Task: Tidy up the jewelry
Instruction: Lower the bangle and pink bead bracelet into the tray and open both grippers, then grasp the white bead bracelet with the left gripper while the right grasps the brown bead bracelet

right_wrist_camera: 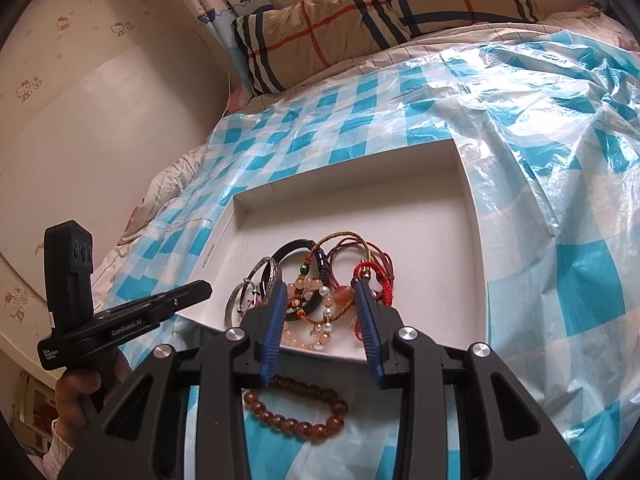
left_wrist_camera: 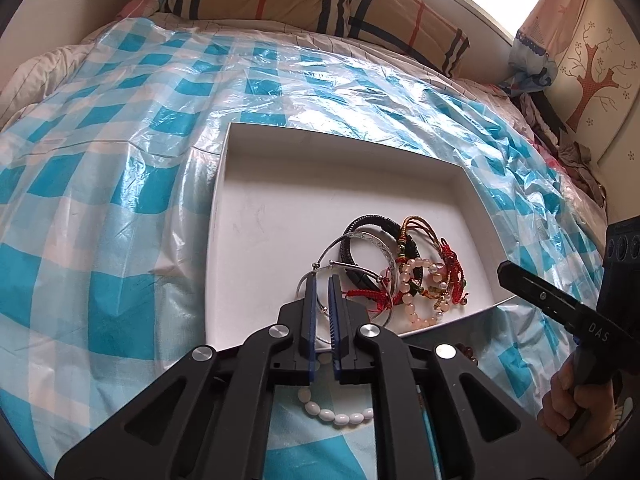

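- Left claw (left_wrist_camera: 322, 280): pitched steeply down over the near edge of the white tray (left_wrist_camera: 280, 208). Jaws nearly closed, only a narrow slit between the blue pads; nothing visibly clamped. Tips sit over the thin silver bangle (left_wrist_camera: 320, 270) at the left of the pile.
- Right claw (right_wrist_camera: 322, 292): also angled down at the tray's near edge, jaws partly spread, not gripping. Its tips flank the middle of the bracelet pile; the left pad lies beside the silver bangles (right_wrist_camera: 256, 280), the right pad against the red cord bracelet (right_wrist_camera: 370, 276).
- A hand (left_wrist_camera: 568, 404) grips the right tool's handle at lower right of the left view; the other hand (right_wrist_camera: 80, 392) holds the left tool at lower left of the right view.
- Tray: shallow, rectangular, on the blue-checked plastic sheet (left_wrist_camera: 100, 160) covering the bed; long axis runs away from both cameras toward the plaid pillows (right_wrist_camera: 360, 12).
- Bracelet pile: bunched in the tray's near part, far part bare. Includes a black braided band (left_wrist_camera: 360, 228), pink bead bracelet (left_wrist_camera: 420, 304), red and gold cords overlapping. Most rings lean on one another, tilted rather than flat.
- Outside the tray, on the sheet: white bead bracelet (left_wrist_camera: 340, 416) under the left claw, and brown bead bracelet (right_wrist_camera: 296, 408) lying flat under the right claw, long axis side to side.
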{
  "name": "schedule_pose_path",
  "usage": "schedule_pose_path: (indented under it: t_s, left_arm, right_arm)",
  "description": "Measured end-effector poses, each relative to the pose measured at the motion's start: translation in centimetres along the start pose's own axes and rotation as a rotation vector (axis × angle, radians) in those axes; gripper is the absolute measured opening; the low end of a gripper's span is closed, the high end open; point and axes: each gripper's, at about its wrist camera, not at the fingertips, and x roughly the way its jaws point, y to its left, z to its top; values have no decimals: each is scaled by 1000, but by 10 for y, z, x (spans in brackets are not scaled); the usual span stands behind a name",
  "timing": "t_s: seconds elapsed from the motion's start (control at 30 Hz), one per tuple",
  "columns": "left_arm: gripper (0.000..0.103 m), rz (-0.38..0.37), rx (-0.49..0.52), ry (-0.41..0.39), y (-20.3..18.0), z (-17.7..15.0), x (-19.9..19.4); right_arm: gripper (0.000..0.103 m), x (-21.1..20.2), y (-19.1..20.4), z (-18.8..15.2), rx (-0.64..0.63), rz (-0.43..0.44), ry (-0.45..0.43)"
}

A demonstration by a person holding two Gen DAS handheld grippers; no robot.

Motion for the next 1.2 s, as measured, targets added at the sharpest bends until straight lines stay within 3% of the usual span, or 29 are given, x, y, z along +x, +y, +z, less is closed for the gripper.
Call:
schedule_pose_path:
  t_s: [0.1,0.3,0.4,0.53,0.7,0.8,0.87,0.93,1.0,1.17,1.2]
  left_arm:
    - [11,4,-9,-8,6,-14,-16]
    - [20,7,21,86,10,-49,-12]
    - [24,10,31,105,7,-51,-3]
    - [37,40,55,95,-1,-45,6]
    - [39,102,128,92,-13,-53,17]
    - [38,127,164,82,-22,-57,18]
    - [29,110,175,87,-25,-59,16]
    - [13,96,188,96,-28,-63,14]
    - [7,63,184,113,-26,-65,10]
    - [7,18,144,121,-18,-68,-2]
    - [8,26,134,112,-16,-67,-3]
  right_arm:
    - [35,-6,4,-15,-7,8,38]
    - [35,6,3,-38,-21,-17,145]
    - [35,14,3,-38,-31,-34,164]
    - [36,26,6,-37,-59,-48,191]
    - [38,39,15,-46,-150,-108,236]
    - [37,40,21,-49,-203,-145,234]
    - [32,39,25,-52,-226,-148,238]
    - [22,36,26,-55,-223,-133,244]
    - [17,32,28,-59,-216,-115,251]
    - [15,19,27,-62,-192,-94,254]
    - [21,19,25,-61,-183,-99,251]
